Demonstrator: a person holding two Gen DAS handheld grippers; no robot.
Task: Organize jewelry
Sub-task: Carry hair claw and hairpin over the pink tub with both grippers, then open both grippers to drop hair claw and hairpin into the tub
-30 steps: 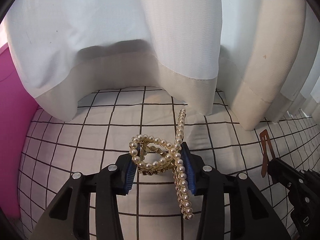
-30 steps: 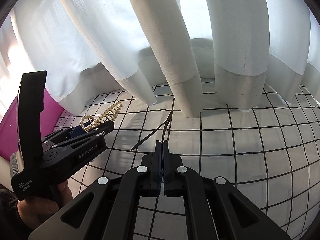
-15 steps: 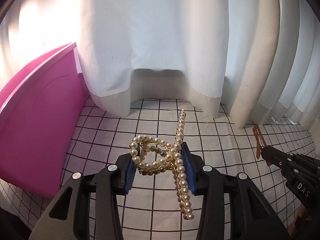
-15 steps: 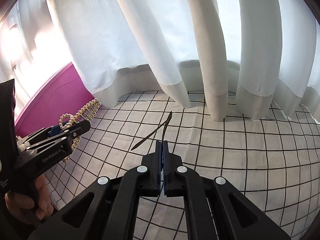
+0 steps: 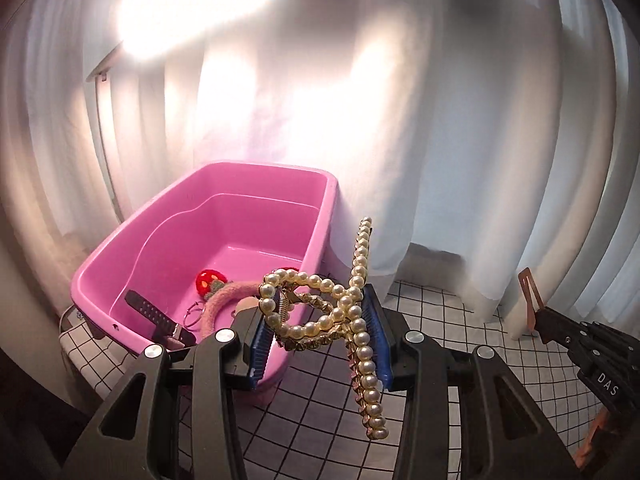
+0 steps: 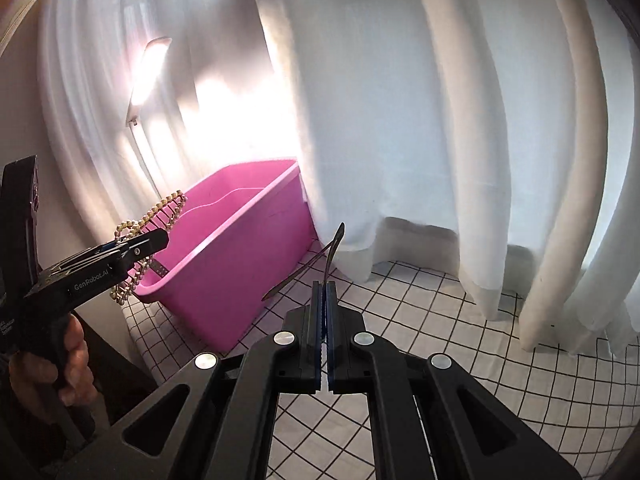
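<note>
My left gripper (image 5: 318, 326) is shut on a gold hair claw set with pearls (image 5: 344, 304), held above the near corner of a pink plastic tub (image 5: 324, 216). The tub holds a red strawberry clip (image 5: 210, 280), a fuzzy pink band (image 5: 224, 300), a ring and a black strap (image 5: 154, 314). My right gripper (image 6: 325, 296) is shut on a thin brown snap hair clip (image 6: 324, 260), seen edge-on; in the left wrist view that snap clip (image 5: 530, 288) sticks up from the right gripper's tip. From the right wrist the left gripper (image 6: 154, 242) and pearl claw (image 6: 160, 216) hang beside the tub (image 6: 236, 236).
A white cloth with a black grid (image 6: 460, 344) covers the surface under both grippers. White curtains (image 6: 440, 120) hang close behind the tub and along the back. A person's hand (image 6: 60, 364) grips the left tool at lower left. A lamp (image 6: 150, 68) glares behind the curtain.
Both grippers have risen and swung left. The pink tub has come from the left edge into full view, with its contents showing. The grips on the pearl claw and the snap clip are unchanged.
</note>
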